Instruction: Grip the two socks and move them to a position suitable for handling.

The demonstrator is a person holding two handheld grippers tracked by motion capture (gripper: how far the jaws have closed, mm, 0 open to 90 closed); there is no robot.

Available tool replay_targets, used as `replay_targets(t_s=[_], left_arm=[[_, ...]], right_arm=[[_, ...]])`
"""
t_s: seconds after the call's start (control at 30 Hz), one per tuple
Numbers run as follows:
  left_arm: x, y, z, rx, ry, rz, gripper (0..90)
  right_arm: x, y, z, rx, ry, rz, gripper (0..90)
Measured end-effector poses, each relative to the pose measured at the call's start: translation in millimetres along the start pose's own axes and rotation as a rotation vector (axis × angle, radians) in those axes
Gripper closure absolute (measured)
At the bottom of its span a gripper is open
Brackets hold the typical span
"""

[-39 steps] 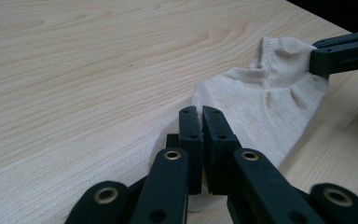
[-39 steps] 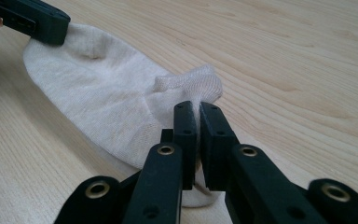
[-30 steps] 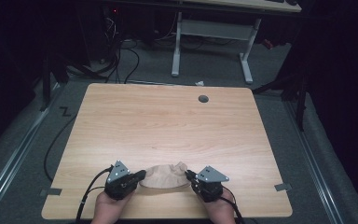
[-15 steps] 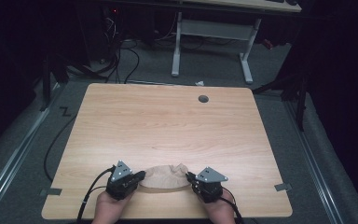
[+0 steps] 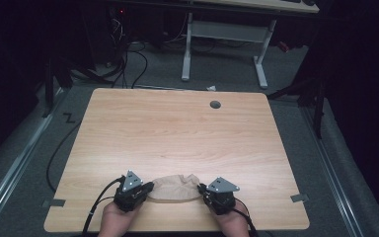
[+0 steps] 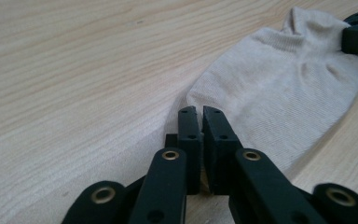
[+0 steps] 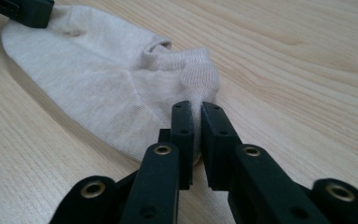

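Beige sock [image 5: 173, 188] flat on wooden table [image 5: 177, 133], left gripper [image 5: 145, 190] and right gripper [image 5: 202, 190] jaws clamped on opposite ends

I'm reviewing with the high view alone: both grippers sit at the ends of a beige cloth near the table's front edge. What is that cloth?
Observer: An ankle sock, lying flat; the right gripper view shows its ribbed cuff opening.
Operator: Which end does the right gripper have?
Observer: The cuff end; its jaws are pinched on a fold of the ribbed edge.
Operator: And the left gripper?
Observer: In the left gripper view its jaws are closed on the rounded toe edge, against the table.
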State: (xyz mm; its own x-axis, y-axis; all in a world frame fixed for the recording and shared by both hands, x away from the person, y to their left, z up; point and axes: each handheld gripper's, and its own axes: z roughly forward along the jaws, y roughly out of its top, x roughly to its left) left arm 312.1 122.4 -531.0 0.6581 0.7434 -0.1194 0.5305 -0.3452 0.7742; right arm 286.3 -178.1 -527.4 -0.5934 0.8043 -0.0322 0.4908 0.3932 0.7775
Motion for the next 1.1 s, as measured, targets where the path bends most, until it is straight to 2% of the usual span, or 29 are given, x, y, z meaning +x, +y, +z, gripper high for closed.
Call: replay_targets(t_s=[0.1,0.17,0.23,0.47,0.83,1.1], left_arm=[[2.8,0.3,-2.1,-0.019,-0.001,-0.027,73.9],[4.9,1.3,-6.0,-0.044,-0.006,-0.044,66.1],[7.7,2.3,-10.7,-0.068,0.005,-0.057,62.1],[22.4,1.6,-25.4,-0.128,0.045,-0.094,58.3],[43.3,-5.4,-33.4,-0.137,0.109,-0.121,56.9],[51.9,-6.8,-35.0,-0.118,0.156,-0.101,55.6]], right_arm=[[-1.9,-0.6,0.5,0.003,-0.007,0.012,75.3],[-4.2,0.0,-2.4,-0.013,-0.011,0.026,73.1],[-6.9,0.8,-5.7,-0.037,-0.013,0.041,72.4],[-16.4,0.7,-14.6,-0.085,-0.047,0.082,71.1],[-29.1,-3.5,-15.9,-0.091,-0.087,0.128,70.1],[-37.1,-4.3,-15.3,-0.094,-0.117,0.154,69.0]])
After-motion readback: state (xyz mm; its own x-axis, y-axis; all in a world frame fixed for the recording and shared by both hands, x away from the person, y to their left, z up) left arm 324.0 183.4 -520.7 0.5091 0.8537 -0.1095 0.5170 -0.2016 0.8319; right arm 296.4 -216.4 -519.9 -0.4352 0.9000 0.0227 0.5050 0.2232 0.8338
